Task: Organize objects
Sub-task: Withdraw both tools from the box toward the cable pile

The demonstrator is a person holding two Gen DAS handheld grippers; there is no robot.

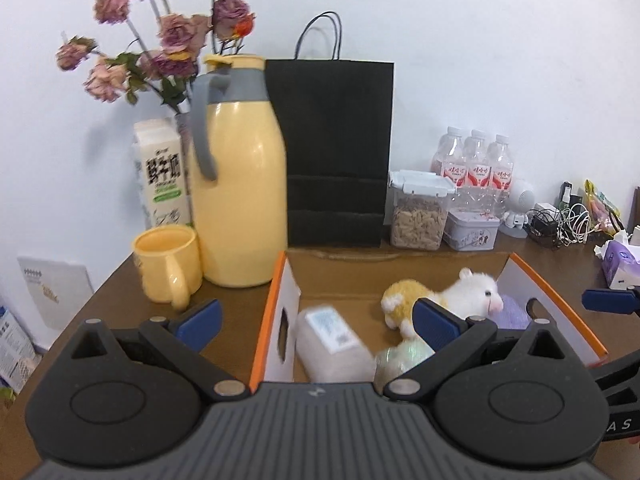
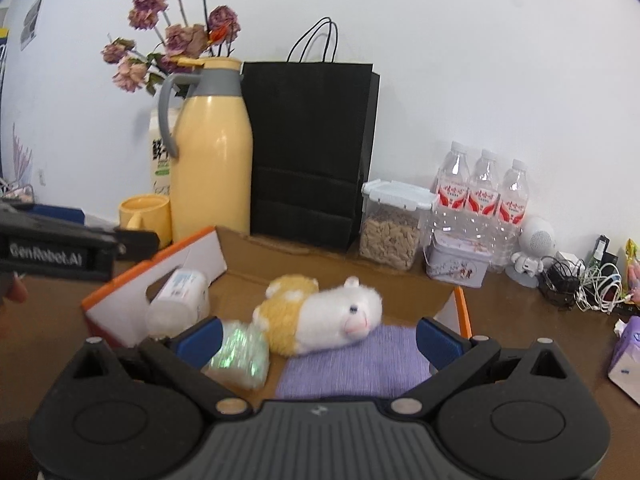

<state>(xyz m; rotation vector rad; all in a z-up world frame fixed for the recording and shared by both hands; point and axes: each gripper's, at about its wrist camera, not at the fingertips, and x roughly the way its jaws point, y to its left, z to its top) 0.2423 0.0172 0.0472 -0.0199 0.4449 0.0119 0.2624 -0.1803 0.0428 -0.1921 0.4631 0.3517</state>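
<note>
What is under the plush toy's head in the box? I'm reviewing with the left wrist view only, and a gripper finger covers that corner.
Observer: A purple knitted cloth lies flat on the floor of the box. The head of the plush toy overlaps the cloth's far edge.
Operator: What sits at the toy's yellow end?
Observer: A shiny, iridescent wrapped bundle lies right against it, beside the cloth.
Operator: Is the right gripper holding anything?
Observer: No. Its fingers are spread wide over the box and are closed on nothing.
</note>
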